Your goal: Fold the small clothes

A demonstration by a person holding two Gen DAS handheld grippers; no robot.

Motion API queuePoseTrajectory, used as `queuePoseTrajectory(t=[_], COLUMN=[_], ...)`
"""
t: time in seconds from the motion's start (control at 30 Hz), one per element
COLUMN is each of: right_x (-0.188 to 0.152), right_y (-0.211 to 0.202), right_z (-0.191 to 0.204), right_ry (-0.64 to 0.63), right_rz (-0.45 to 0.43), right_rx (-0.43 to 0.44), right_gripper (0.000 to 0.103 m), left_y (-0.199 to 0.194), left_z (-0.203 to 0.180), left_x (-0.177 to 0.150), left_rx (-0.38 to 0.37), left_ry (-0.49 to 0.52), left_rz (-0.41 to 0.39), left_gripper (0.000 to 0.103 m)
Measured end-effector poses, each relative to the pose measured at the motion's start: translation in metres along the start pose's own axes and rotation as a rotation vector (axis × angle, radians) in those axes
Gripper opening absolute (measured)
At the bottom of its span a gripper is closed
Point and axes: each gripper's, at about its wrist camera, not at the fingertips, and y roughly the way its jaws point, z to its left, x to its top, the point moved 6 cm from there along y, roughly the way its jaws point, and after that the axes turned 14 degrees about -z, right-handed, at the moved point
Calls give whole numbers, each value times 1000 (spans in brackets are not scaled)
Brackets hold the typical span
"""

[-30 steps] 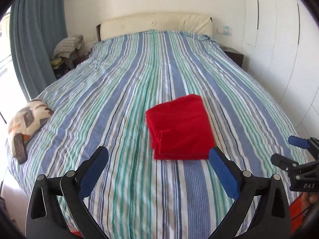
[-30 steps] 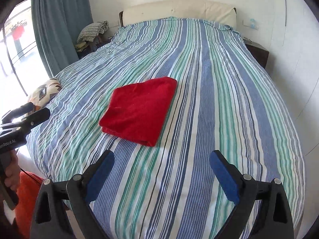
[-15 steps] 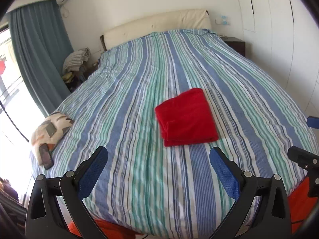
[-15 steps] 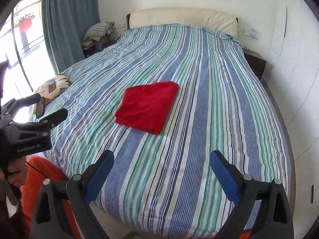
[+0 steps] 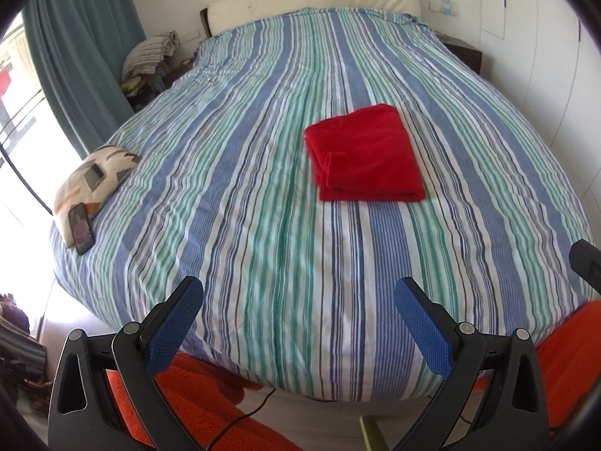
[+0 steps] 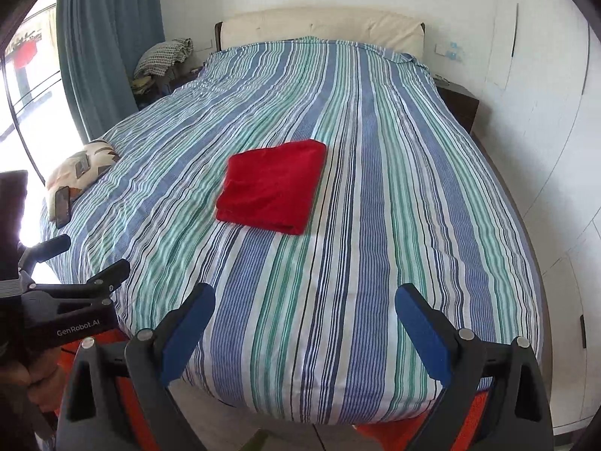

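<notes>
A red garment (image 5: 366, 154) lies folded into a neat rectangle on the striped bed (image 5: 263, 195), a little past the middle. It also shows in the right wrist view (image 6: 272, 188). My left gripper (image 5: 298, 293) is open and empty, held back beyond the foot of the bed. My right gripper (image 6: 304, 297) is open and empty, also off the foot end. The left gripper's body (image 6: 64, 315) shows at the left edge of the right wrist view. Neither gripper touches the garment.
A patterned cushion (image 5: 94, 176) with a phone (image 5: 80, 227) on it lies at the bed's left edge. A pile of clothes (image 5: 150, 52) sits by the teal curtain (image 5: 82, 49). White wardrobe doors (image 6: 544, 112) line the right side. Orange fabric (image 5: 195, 406) lies below.
Both grippers have drawn back from the bed and away from the folded red garment, which now looks smaller and farther. The foot edge of the bed has come into view.
</notes>
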Motion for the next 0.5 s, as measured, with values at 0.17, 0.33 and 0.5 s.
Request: queuePoseTrajectory(t=[0.17, 0.33, 0.5], right_x=[-6, -8, -10], right_y=[2, 5, 7], right_z=[0, -2, -5], right_ry=[-31, -39, -43], right_rz=[18, 25, 33], right_rx=[-31, -45, -62], right_gripper=[96, 96, 96], left_y=[3, 2, 4], left_z=[2, 2, 1], left_x=[-4, -2, -2], left_rx=[9, 9, 9], left_ry=[-13, -12, -7], left_rz=[23, 22, 27], left_gripper=[102, 102, 102])
